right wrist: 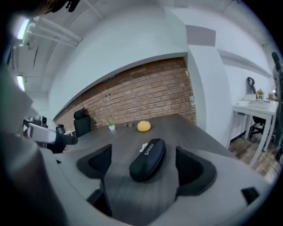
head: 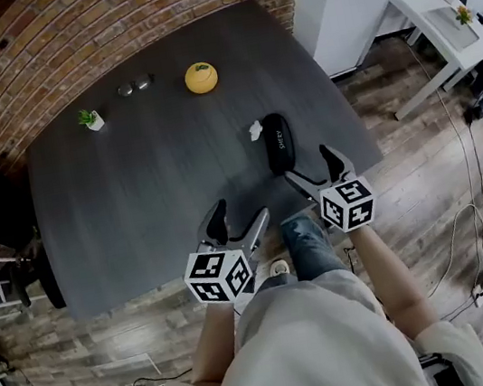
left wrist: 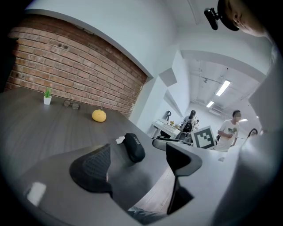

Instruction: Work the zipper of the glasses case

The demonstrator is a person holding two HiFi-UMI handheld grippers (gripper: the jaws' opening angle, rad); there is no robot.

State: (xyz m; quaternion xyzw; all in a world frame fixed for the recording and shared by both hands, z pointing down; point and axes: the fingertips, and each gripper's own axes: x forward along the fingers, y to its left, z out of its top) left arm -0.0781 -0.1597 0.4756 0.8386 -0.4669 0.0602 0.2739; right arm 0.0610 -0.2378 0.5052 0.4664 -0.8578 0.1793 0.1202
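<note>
A black zipped glasses case [head: 277,142] with white lettering lies on the dark table [head: 134,205], near its right front corner. A small white scrap [head: 255,129] touches its far left side. My right gripper [head: 319,172] hovers open just short of the case's near end, and in the right gripper view the case [right wrist: 148,160] lies straight ahead between the open jaws of the right gripper [right wrist: 143,165]. My left gripper [head: 239,224] is open over the table's front edge, empty. In its own view the left gripper [left wrist: 137,164] has the case [left wrist: 134,146] ahead, well apart.
An orange round object [head: 201,78], a small potted plant [head: 92,120] and two small dark items [head: 135,86] stand at the table's far side by the brick wall. A white desk [head: 436,13] stands to the right. People [left wrist: 230,130] stand in the background.
</note>
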